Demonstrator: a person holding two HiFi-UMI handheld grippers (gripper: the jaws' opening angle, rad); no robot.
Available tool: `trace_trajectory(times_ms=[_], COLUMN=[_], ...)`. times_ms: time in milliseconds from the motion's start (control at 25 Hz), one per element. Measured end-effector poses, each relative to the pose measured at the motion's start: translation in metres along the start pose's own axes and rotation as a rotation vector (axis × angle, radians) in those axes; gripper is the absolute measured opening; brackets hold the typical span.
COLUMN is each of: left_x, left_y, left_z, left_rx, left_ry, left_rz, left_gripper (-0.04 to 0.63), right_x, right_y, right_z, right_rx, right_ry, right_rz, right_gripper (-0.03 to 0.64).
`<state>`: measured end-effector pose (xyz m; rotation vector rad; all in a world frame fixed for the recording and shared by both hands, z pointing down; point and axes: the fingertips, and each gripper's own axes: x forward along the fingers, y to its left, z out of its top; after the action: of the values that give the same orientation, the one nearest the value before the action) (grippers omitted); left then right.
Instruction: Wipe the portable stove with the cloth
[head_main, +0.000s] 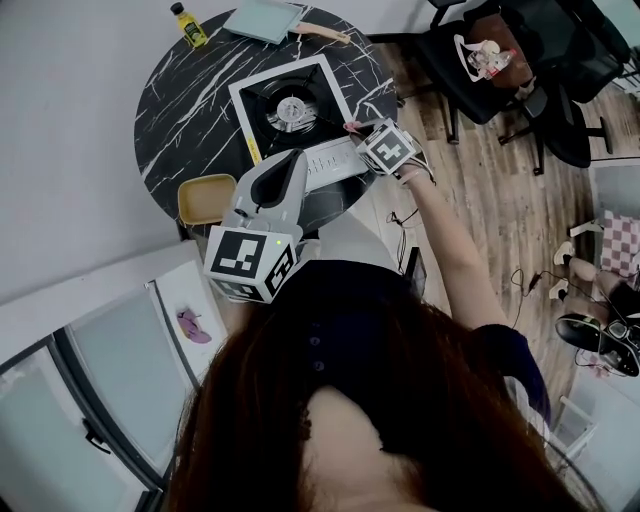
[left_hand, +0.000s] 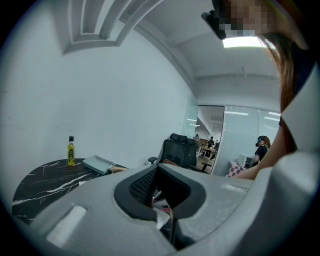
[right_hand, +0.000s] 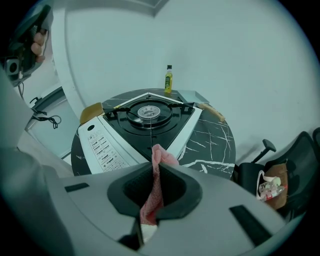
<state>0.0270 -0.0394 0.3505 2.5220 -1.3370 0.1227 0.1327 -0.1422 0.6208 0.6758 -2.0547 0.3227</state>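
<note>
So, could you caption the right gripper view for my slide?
Right gripper, shut on a pink cloth, facing the portable stove.

The portable stove sits on the table, upper centre of the head view. A bottle and a tray lie above it; a chair stands upper right.

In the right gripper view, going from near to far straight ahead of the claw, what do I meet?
Pink cloth pinched in the right claw → white-framed black portable stove → small yellow bottle with a black cap, by the far edge of the round black marble table.
</note>
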Motion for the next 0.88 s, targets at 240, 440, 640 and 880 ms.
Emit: trace_trajectory(times_ms=[240,440,640,880], left_x=[-0.009,-0.016,-0.025,-0.035], left_y=[-0.001,0.003,0.007,0.006], left_z=[-0.002,-0.004,-0.007,-0.011], left_rx=[0.006,0.005,0.004,0.007], left_ry=[0.004,0.005,0.004,0.003], left_rz=[-0.013,-0.016,-0.026,-0.051], left_gripper=[0.012,0.012,0.012,0.012], right_x=[-0.005,-0.007,-0.012,-0.015], right_y=[0.005,0.007,0.016,0.024], right_z=[-0.004,-0.006,-0.005,-0.012], right_rx=[0.003,-0.05,-0.083,-0.059], right_ry=[-0.002,0.008,0.014,0.005], right_rz=[-0.055,-0.116,-0.158,-0.189], right_gripper=[0.026,0.026,0.026,0.026])
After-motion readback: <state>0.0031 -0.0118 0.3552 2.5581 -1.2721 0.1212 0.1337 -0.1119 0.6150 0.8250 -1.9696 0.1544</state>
